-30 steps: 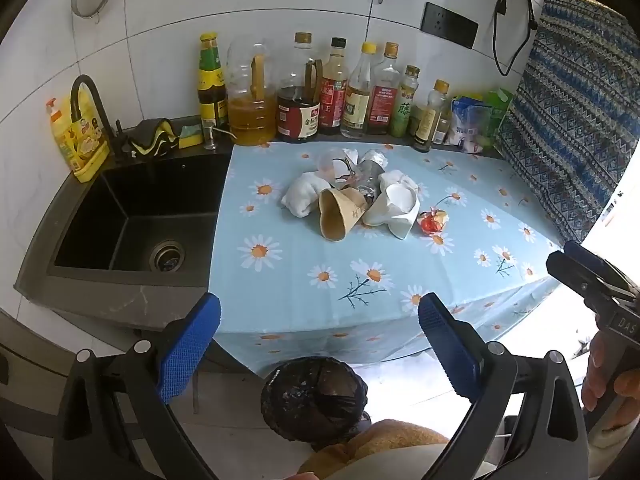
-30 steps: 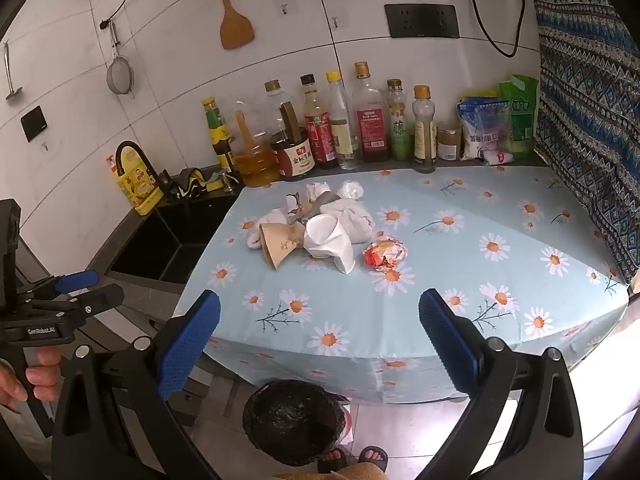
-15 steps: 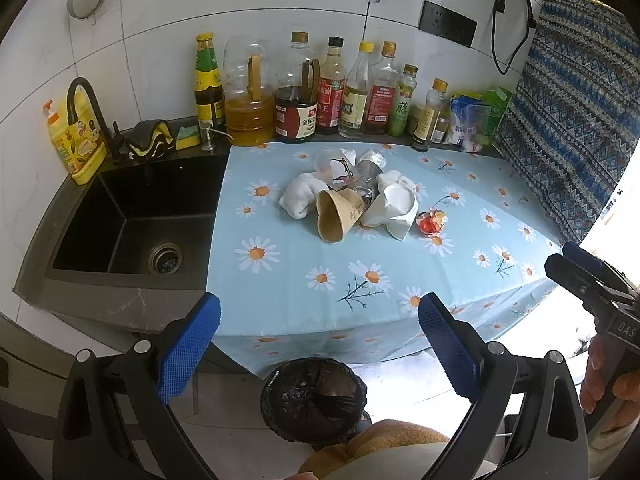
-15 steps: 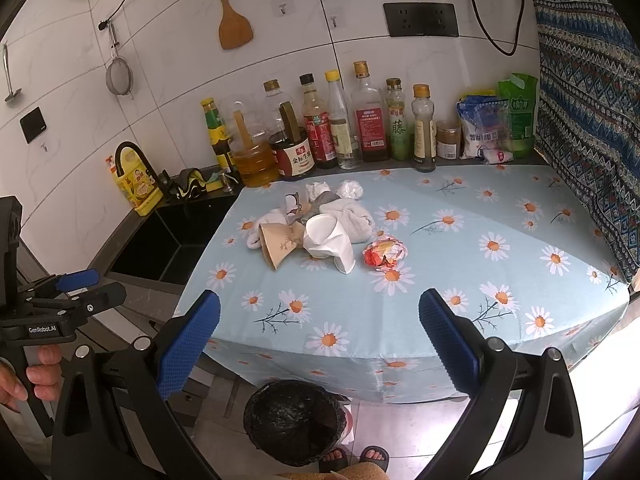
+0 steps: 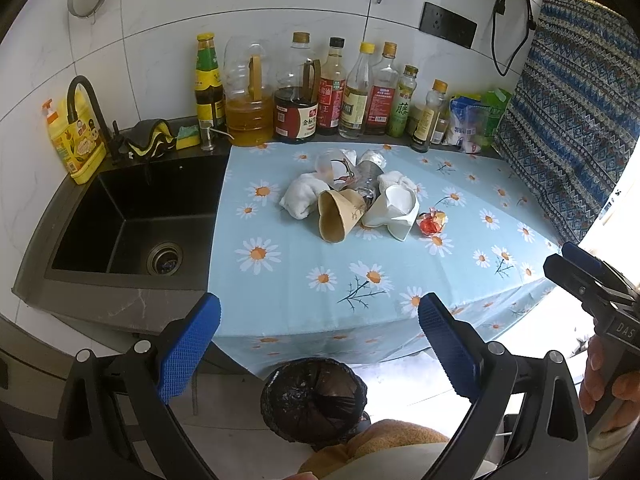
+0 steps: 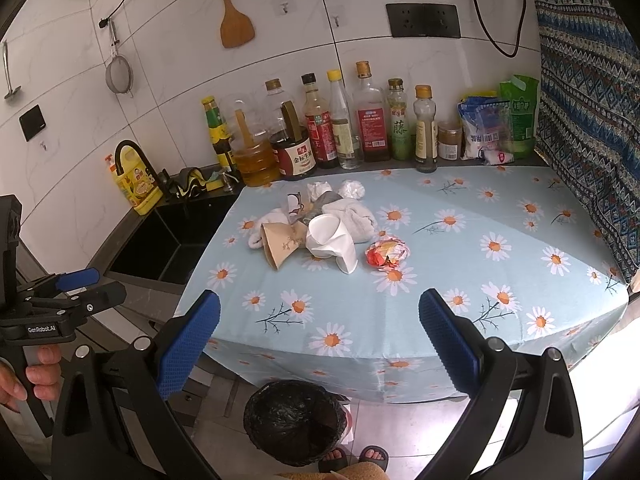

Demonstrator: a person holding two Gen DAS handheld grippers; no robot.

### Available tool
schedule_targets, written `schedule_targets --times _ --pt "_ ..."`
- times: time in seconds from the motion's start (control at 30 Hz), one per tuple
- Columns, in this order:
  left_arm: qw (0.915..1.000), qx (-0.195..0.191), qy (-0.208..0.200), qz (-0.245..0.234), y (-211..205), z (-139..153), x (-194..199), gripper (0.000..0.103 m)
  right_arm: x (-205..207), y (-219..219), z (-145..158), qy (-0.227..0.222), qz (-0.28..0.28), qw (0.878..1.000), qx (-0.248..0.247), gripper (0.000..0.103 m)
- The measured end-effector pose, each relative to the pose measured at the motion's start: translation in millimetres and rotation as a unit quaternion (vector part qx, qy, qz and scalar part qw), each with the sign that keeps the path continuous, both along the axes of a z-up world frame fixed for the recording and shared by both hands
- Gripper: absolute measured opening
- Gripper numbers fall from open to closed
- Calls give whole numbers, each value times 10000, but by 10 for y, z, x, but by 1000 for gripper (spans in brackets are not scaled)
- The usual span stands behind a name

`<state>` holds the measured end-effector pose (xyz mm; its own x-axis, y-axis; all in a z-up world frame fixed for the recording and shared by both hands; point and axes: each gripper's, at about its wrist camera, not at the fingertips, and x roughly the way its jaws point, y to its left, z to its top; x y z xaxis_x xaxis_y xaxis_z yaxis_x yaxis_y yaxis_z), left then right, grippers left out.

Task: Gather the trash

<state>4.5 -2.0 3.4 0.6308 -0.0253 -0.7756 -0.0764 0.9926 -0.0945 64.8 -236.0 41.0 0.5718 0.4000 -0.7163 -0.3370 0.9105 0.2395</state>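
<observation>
— Trash where?
— Heaped mid-table: brown paper cup (image 5: 338, 216) on its side, mouth toward the front edge; white cup (image 5: 390, 210) touching it, red wrapper (image 5: 432, 222) just beside.
— In the way?
— Bottles (image 5: 360, 92) behind, bin (image 5: 314, 400) on the floor below.
— Grippers?
— Left gripper (image 5: 318, 344) and right gripper (image 6: 320, 336) both spread wide, holding nothing.

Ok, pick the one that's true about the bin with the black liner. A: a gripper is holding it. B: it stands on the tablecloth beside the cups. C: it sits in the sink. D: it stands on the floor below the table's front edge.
D: the bin stands on floor tiles below the tablecloth's hanging front edge.
</observation>
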Motion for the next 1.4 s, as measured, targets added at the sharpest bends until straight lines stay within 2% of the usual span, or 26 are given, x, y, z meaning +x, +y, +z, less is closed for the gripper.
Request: schedule_targets --times 0.57,1.4 --pt "9999 -92 -94 -105 106 -33 -142 96 -144 71 58 -8 -86 9999 -52 99" --pt "9997 -197 -75 -145 185 -21 -73 96 -167 77 88 94 -217 9997 -75 99"
